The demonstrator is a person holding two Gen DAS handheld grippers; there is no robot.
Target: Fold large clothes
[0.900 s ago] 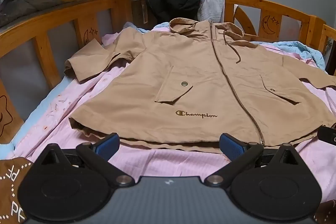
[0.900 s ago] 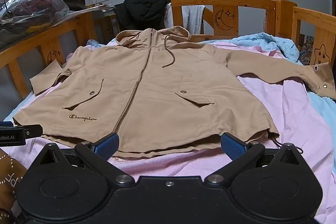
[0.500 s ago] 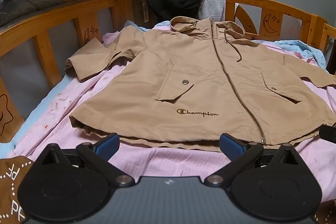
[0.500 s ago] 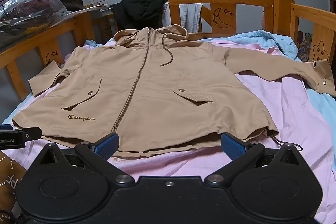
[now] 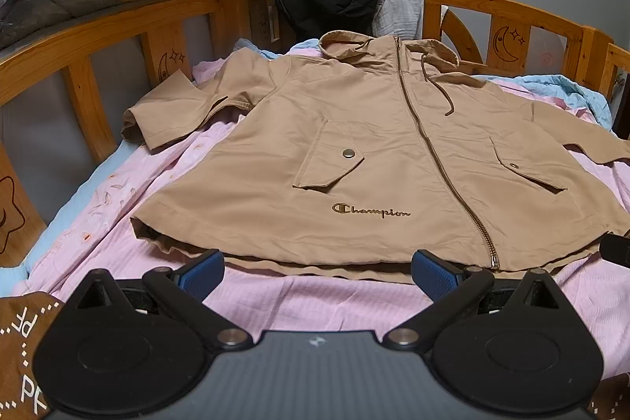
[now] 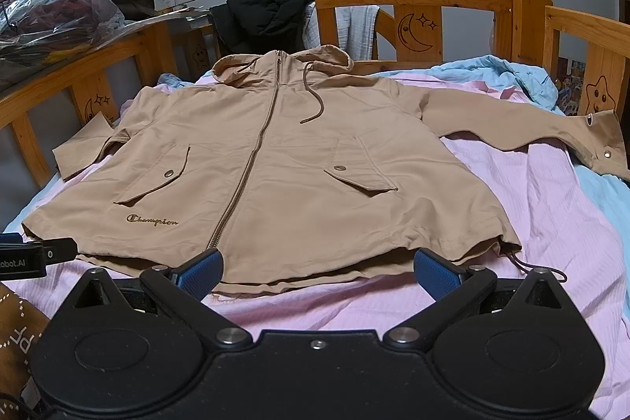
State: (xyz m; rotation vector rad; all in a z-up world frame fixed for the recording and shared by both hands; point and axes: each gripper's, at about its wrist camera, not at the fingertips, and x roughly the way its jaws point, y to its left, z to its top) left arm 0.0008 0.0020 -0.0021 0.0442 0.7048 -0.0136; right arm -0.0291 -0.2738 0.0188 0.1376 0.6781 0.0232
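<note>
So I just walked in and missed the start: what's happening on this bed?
A person holds a gripper in each hand over a tan Champion hooded jacket, zipped and spread face up on the pink sheet. The left gripper and right gripper hover open at its hem, touching nothing. No fold is made yet.

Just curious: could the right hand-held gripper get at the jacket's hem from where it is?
Probably yes. The right hand-held gripper is open just short of the tan jacket's hem, with nothing between them.
</note>
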